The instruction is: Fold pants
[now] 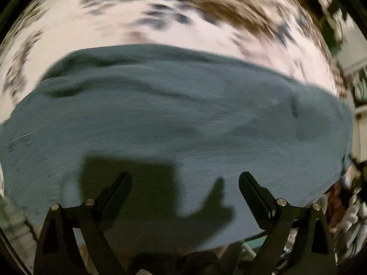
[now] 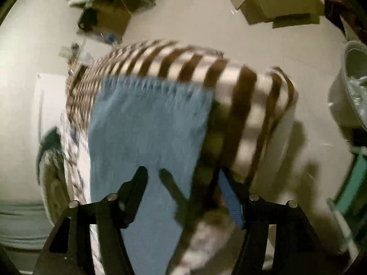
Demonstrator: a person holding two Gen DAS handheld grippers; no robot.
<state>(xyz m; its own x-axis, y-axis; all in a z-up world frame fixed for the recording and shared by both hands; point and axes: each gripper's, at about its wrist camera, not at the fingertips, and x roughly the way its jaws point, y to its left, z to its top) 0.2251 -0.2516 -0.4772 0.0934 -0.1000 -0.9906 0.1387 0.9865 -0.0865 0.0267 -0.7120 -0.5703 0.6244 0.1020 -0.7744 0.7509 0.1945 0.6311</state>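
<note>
The pants [image 1: 183, 123] are blue-grey fabric spread wide across a patterned white, brown and blue cover [image 1: 137, 11] in the left wrist view. My left gripper [image 1: 185, 178] is open and empty just above the near part of the pants, its shadow falling on the fabric. In the right wrist view the pants [image 2: 146, 128] look light blue and hang over the edge of a brown-and-white striped surface [image 2: 240, 96]. My right gripper [image 2: 182, 174] is open and empty above that hanging part. Both views are motion-blurred.
Beige floor [image 2: 195, 23] lies beyond the striped surface. Cardboard boxes [image 2: 275, 6] stand at the far right, a pile of clothes and boxes [image 2: 98, 2] at the far left. A white bucket [image 2: 348, 87] and a green frame [image 2: 353, 183] are at the right.
</note>
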